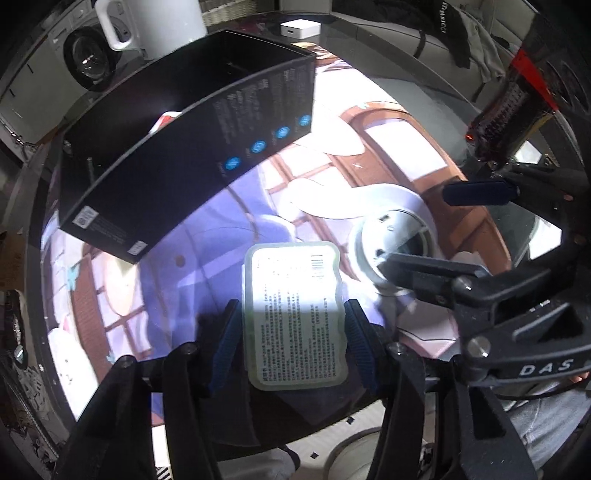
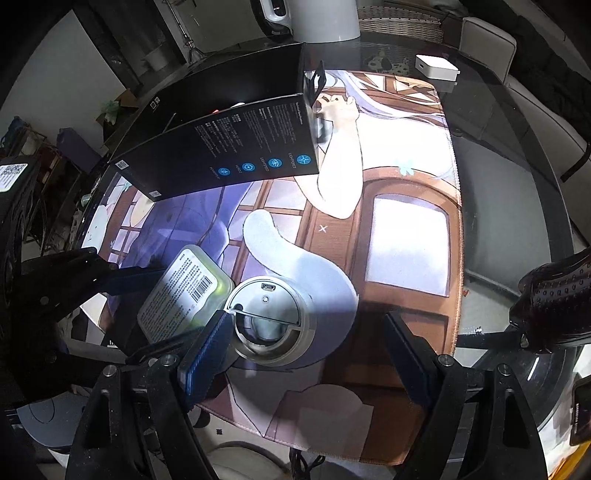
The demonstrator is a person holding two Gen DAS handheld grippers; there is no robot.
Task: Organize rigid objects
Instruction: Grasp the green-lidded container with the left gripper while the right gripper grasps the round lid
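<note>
A translucent plastic case (image 1: 295, 314) with a printed label lies flat on the picture mat (image 1: 207, 266). My left gripper (image 1: 292, 307) straddles it, blue pads close to both long edges with a thin gap, so it is open. Beside the case stands a white round device (image 2: 269, 321), also seen in the left wrist view as the white device (image 1: 391, 240). My right gripper (image 2: 306, 318) is open around it: the left pad sits at its edge, the right pad stands well clear. An open black box (image 1: 166, 166) lies behind, the same black box (image 2: 221, 147) in the right wrist view.
A white jug (image 1: 155, 22) and a small white adapter (image 2: 437, 70) stand at the table's back. A dark red hairbrush (image 2: 554, 302) lies off the mat's right edge on the glass table (image 2: 517, 184). Something white and red (image 1: 168, 118) shows inside the black box.
</note>
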